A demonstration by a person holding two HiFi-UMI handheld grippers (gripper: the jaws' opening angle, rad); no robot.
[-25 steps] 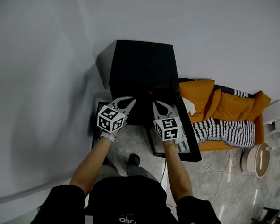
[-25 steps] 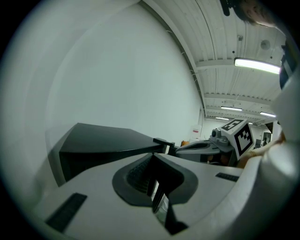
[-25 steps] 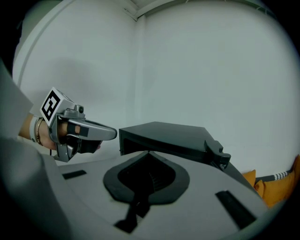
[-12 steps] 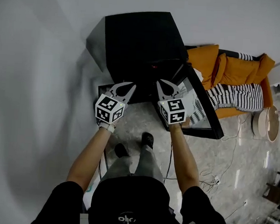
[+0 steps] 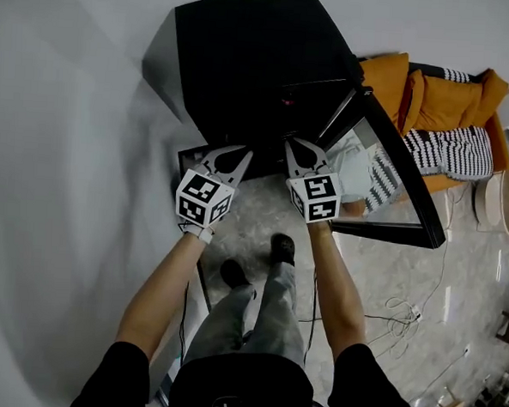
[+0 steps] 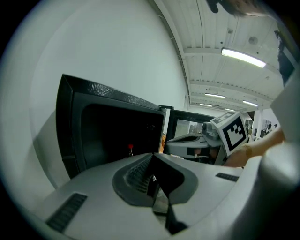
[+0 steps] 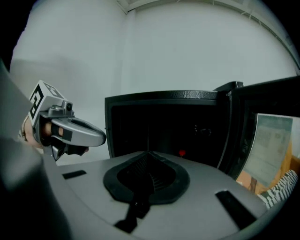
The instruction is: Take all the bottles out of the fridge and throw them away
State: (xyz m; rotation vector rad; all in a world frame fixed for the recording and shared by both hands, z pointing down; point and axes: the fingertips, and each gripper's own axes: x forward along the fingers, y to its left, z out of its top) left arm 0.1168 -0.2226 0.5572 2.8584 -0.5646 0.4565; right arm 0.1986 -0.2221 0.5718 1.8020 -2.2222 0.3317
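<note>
Bottle (image 6: pixel 130 151) with a red cap, standing upright deep inside the open black fridge (image 5: pixel 246 60), long axis vertical, cap on top. It's ahead of my jaws, well apart from both. Left gripper (image 5: pixel 240 153) and right gripper (image 5: pixel 292 146): jaws pressed together, nothing held.

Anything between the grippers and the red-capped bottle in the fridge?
Nothing visible. The fridge door is swung open to the right; the red-capped bottle shows unobstructed in the dark interior ahead of the left gripper and right gripper, both shut and empty.
</note>
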